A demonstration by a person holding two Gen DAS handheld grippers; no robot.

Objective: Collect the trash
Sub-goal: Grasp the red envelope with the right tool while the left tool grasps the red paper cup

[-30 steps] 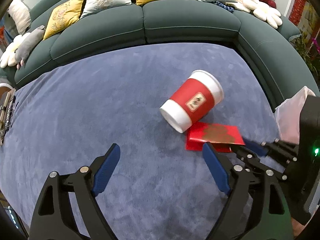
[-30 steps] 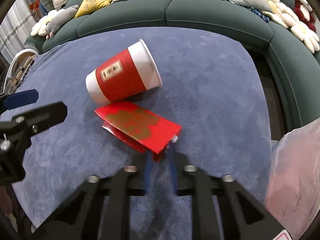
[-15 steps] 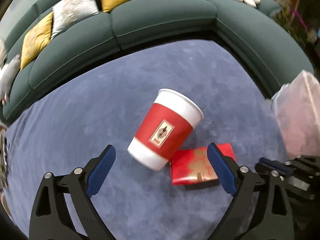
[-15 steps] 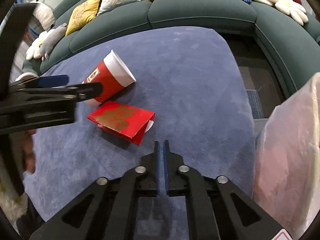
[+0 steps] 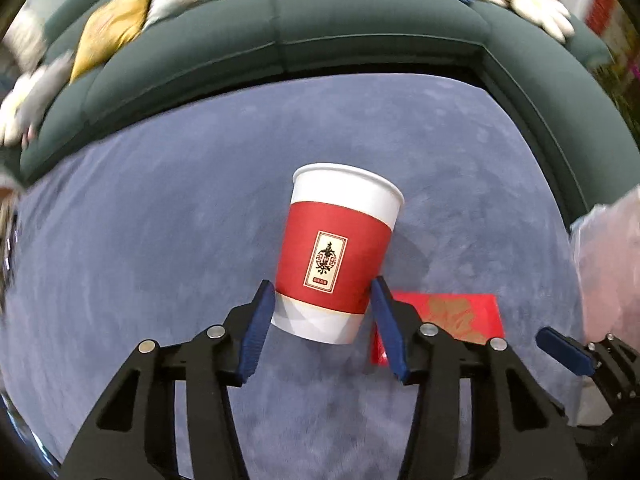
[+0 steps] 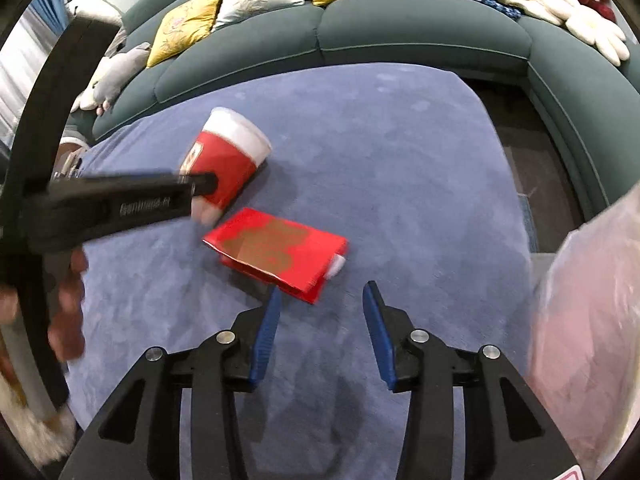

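The red-and-white paper cup [image 5: 336, 256] lies on the blue carpet [image 5: 160, 240], grasped near its base by the left tool [image 5: 322, 316], whose jaws have just been closing. Beside it lies a red packet [image 6: 276, 254]. The right tool [image 6: 320, 320], just opening, stands released near the packet.

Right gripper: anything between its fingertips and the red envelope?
No, just bare blue carpet. In the right wrist view the right gripper is open and empty, with the red envelope just ahead.

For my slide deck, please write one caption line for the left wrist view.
Left gripper closed on a red-and-white paper cup lying on the blue carpet, red envelope beside it.
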